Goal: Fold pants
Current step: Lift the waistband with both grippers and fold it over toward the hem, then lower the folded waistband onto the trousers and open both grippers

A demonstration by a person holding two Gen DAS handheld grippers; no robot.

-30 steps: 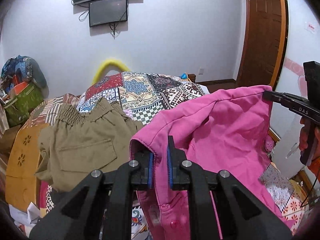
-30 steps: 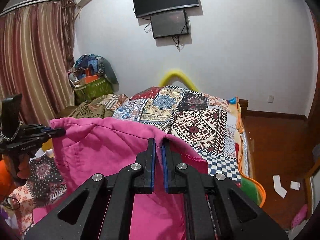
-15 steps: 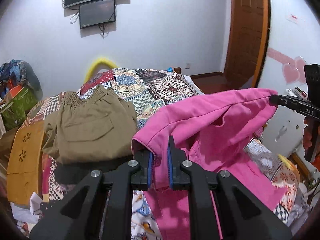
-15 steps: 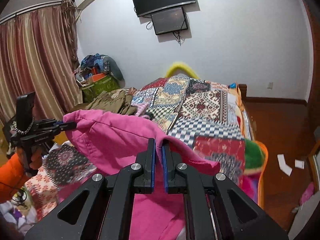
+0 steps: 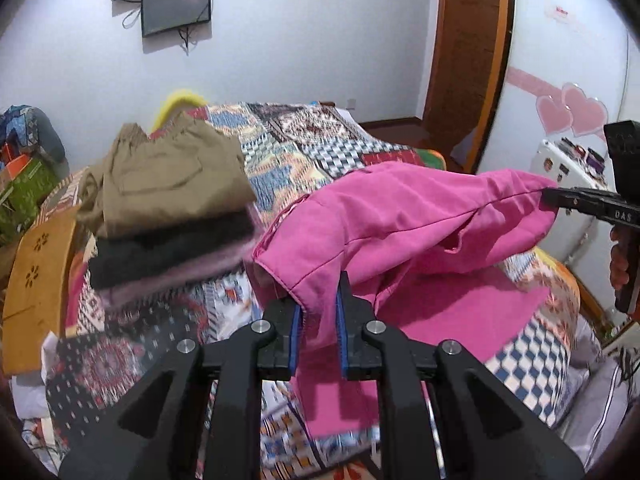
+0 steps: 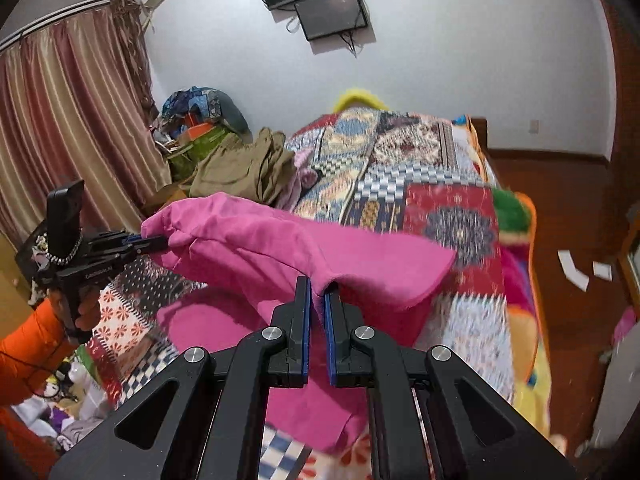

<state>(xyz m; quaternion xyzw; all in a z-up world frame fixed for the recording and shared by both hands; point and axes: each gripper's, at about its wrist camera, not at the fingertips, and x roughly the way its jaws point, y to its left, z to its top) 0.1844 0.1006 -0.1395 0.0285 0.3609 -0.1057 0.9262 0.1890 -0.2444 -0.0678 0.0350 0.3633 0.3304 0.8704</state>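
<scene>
Both the left gripper [image 5: 317, 304] and right gripper [image 6: 316, 300] are clamped on one edge of the pink pants [image 5: 400, 216], stretched above the patchwork bedspread [image 5: 304, 148] with the lower part already resting there, so the fold looks barely begun.

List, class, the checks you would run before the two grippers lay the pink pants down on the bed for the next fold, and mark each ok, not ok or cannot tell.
1. Left gripper clamped on the pink pants: ok.
2. Right gripper clamped on the same edge: ok.
3. Edge between the two grips taut and level: not ok, it sags and wrinkles.
4. Lower part of the pants already lying on the patchwork bedspread: ok.
5. Landing spot apart from the stack of folded clothes: ok, the stack sits to the side.
6. Lower layer flat, without creases: cannot tell, mostly hidden.
</scene>
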